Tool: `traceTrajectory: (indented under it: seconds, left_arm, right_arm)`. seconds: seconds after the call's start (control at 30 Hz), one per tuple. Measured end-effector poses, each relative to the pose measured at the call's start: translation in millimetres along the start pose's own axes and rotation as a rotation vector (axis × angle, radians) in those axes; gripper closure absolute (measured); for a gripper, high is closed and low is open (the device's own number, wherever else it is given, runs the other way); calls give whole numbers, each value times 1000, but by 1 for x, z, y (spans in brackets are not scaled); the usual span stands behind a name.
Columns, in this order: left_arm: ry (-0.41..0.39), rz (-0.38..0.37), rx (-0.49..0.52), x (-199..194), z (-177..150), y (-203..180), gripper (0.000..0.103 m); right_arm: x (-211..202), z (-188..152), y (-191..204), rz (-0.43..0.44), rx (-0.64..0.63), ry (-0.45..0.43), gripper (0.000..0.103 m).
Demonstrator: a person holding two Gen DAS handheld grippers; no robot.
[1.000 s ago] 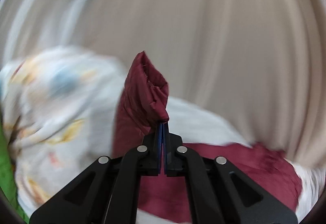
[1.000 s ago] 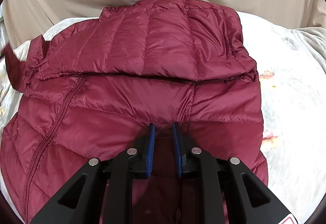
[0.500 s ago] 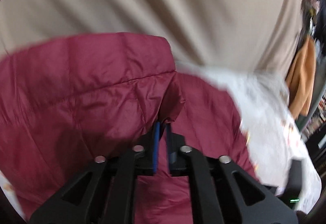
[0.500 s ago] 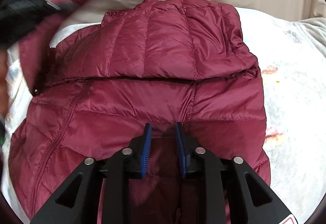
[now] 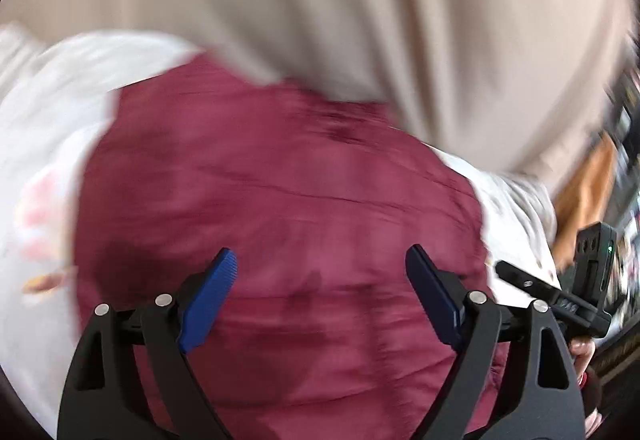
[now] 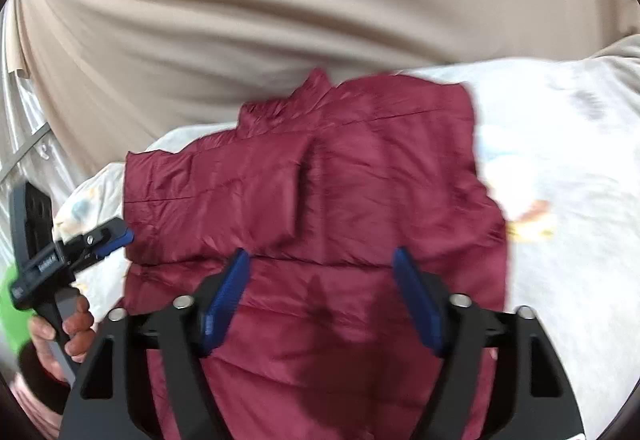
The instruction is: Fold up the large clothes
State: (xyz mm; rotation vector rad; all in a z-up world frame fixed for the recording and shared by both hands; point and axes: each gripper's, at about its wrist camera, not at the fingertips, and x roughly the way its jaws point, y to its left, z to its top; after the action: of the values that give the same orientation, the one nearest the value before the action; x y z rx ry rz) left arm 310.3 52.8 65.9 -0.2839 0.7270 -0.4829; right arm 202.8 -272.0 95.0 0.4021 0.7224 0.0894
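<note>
A maroon quilted puffer jacket (image 6: pixel 320 192) lies on a white patterned sheet (image 6: pixel 560 248), with both sleeves folded across its body. It also fills the left wrist view (image 5: pixel 280 200), blurred. My left gripper (image 5: pixel 320 280) is open and empty above the jacket; it shows at the left of the right wrist view (image 6: pixel 100 240), beside the jacket's left edge. My right gripper (image 6: pixel 320 280) is open and empty over the jacket's lower half; its body shows at the right of the left wrist view (image 5: pixel 560 292).
A beige curtain (image 6: pixel 280 20) hangs behind the bed. A green patch (image 6: pixel 12 304) lies at the far left. An orange garment (image 5: pixel 588 180) and dark clutter stand at the right edge of the left wrist view.
My left gripper carried the sleeve over the jacket, let it go and opened wide. My right gripper released the jacket, opened wide and pulled back.
</note>
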Motion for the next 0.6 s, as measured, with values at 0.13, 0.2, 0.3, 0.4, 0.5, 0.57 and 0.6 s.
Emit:
traceTrajectory:
  seconds: [0.13,0.2,0.3,0.4,0.5,0.57,0.6]
  left_arm:
    - [-18,71,-247,-10,-2,76,20]
    - [13,58,-353,-3,-5,102,25]
    - [19,71,-352,4,-4,106,30]
    - [1,106,-280,8,6,92,33]
    - [5,198,-206,28,14,80,42]
    - [39,245,-172,43,14,87,51]
    - [50,245,-166,52,13,87,53]
  right_arm:
    - [57,9,13,-6,33,110,29]
    - [81,3,21,-35,15,136,47]
    - [73,11,51,-46,-80,62,99]
    - [26,28,76,-25,-183,-140,100]
    - [4,44,63,-90,-168,-239,100]
    - [32,52,28,-232,-115,-158,100]
    - [51,51,13,-265,-97,-89,100]
